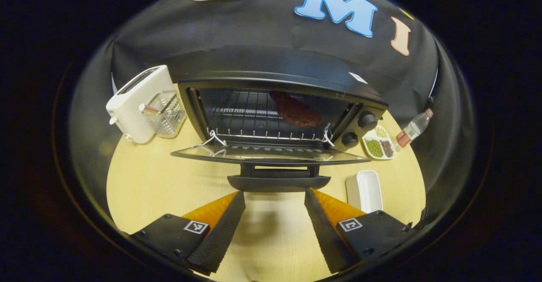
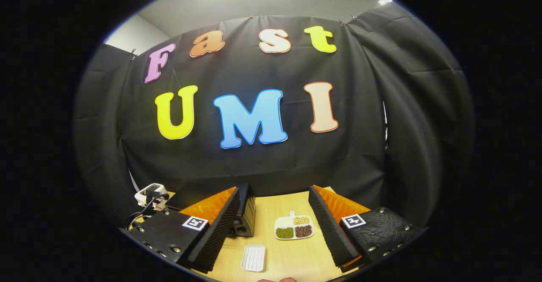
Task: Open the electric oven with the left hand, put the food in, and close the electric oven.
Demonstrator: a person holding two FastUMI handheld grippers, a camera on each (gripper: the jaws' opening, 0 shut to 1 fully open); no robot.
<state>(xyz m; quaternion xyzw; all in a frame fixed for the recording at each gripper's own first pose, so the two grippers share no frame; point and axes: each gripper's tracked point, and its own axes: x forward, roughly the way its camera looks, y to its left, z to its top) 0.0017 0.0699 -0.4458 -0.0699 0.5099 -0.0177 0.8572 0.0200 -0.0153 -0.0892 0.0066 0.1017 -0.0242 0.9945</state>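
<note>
The left gripper [image 1: 274, 227] is hovering with its jaws standing wide and holding nothing, lined up just in front of the door handle [image 1: 278, 182] of the electric oven [image 1: 279, 117]. That placement suits the last step: the food [image 1: 295, 110], one dark reddish piece, is already lying on the wire rack inside the cavity, toward its right side, so what seems to be remaining is lifting the door shut. The glass door [image 1: 271, 154] is hanging fully down, nearly level over the tabletop [image 1: 144, 184], with the handle jutting toward the jaws.

The right gripper [image 2: 275, 227] is sitting well back and higher, its jaws also wide and empty, probably kept clear so the door can swing.

Around the oven, counted: one white toaster [image 1: 135, 102] is standing toward the tabletop's far left edge, with one clear ribbed container [image 1: 167, 113] just beside it. Two knobs [image 1: 366, 121] are showing on the oven's right panel. One divided dish [image 1: 379, 144] holding three kinds of beans or grains is resting just right of the oven, and one plastic bottle [image 1: 413, 128] is lying tilted near the far right edge. One empty white tray [image 1: 364, 191] is sitting nearer the front, right of the handle, likely where the food came from, though I cannot tell for sure.
</note>
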